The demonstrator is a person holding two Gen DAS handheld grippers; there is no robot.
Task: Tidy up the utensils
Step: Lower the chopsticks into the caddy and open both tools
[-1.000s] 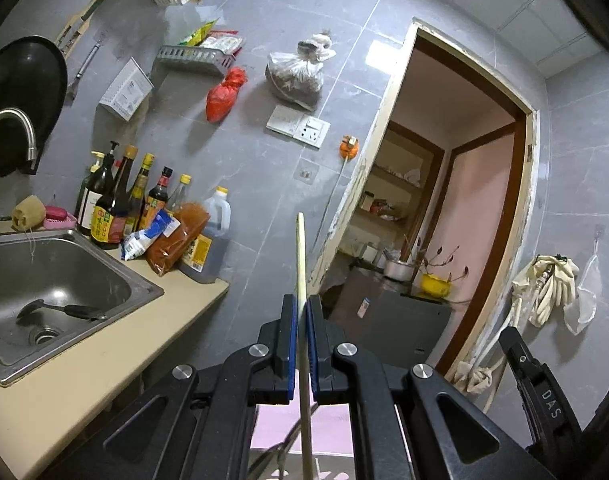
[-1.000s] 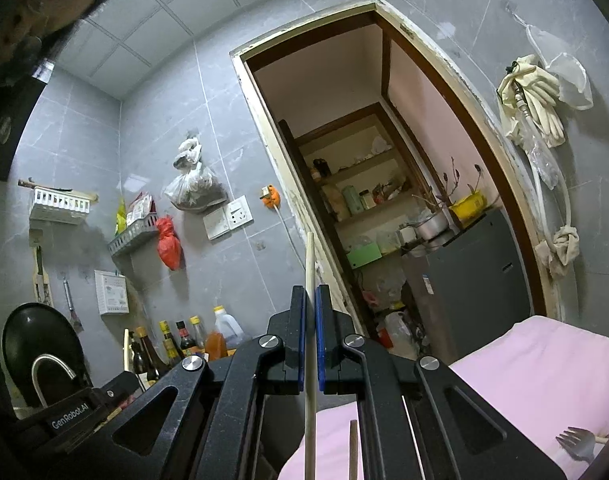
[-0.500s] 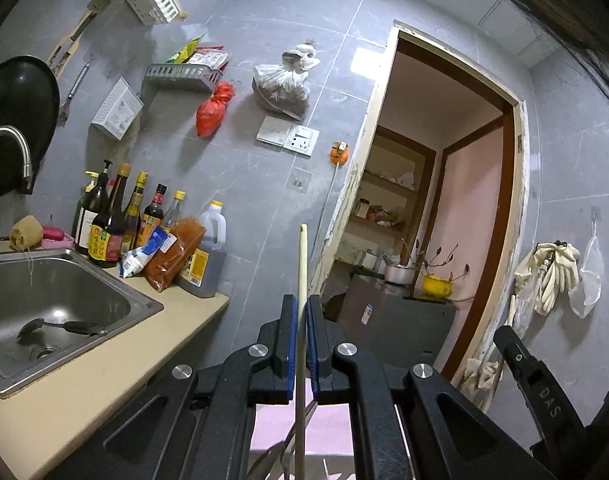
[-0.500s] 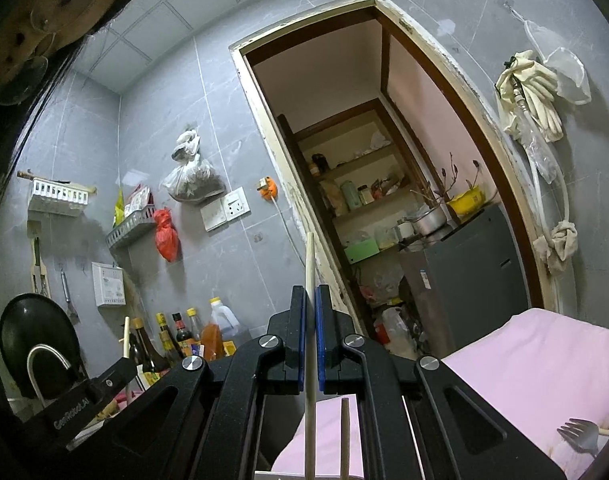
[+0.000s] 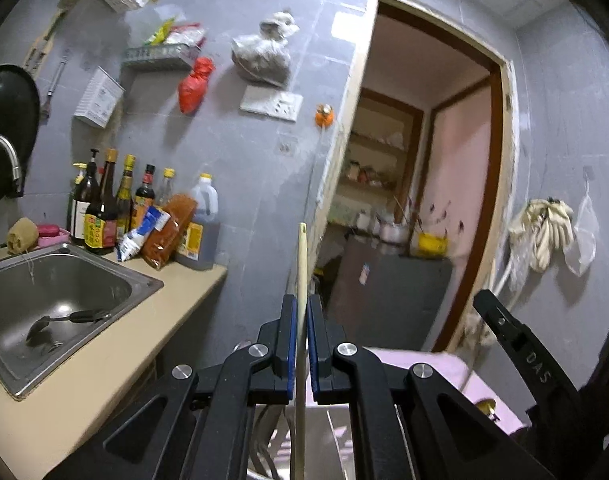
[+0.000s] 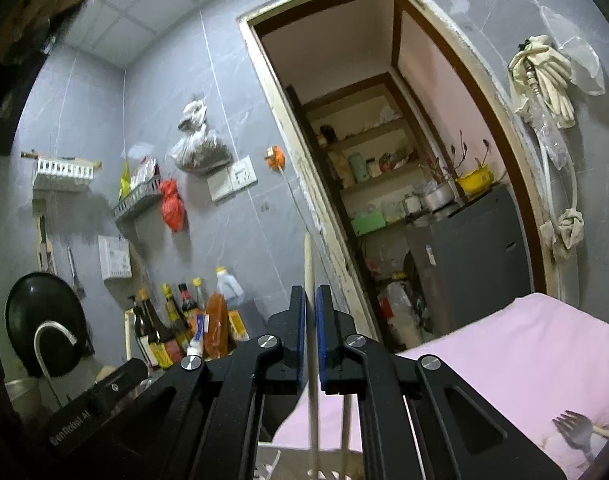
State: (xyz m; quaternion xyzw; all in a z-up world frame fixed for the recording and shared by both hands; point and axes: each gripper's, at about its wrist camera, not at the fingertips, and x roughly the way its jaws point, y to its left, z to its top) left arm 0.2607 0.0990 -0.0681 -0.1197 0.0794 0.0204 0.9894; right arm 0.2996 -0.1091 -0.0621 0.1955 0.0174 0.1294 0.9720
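The chopstick (image 6: pixel 307 280) in the right gripper (image 6: pixel 309 320) stands upright between the two blue pads, its long axis nearly vertical, its tip above the fingers and its lower end going down toward a white holder (image 6: pixel 304 468) below. The jaws of this gripper are opening; a thin gap shows on each side of the stick, so the pads do not seem to press it. I judge that this stick is being let go into the holder, so the coming move depends on the stick staying in line with the opening under it.

A second chopstick (image 5: pixel 301 272) stands in the left gripper (image 5: pixel 300 328), also upright. Here the pads are together on it and clamp it. The right hand is the nearer to finishing its placement; the left one waits with its stick, near and to the left.

Counted: two grippers, one chopstick in each, and one more pale stick (image 6: pixel 346 420) already standing below in the right view. One fork (image 6: pixel 576 434) lies on the pink cloth (image 6: pixel 524 352) at the near right. One spoon (image 5: pixel 60 318) lies in the sink (image 5: pixel 116 280) at the left. I count about six bottles (image 5: pixel 104 208) behind the sink, but the row overlaps.
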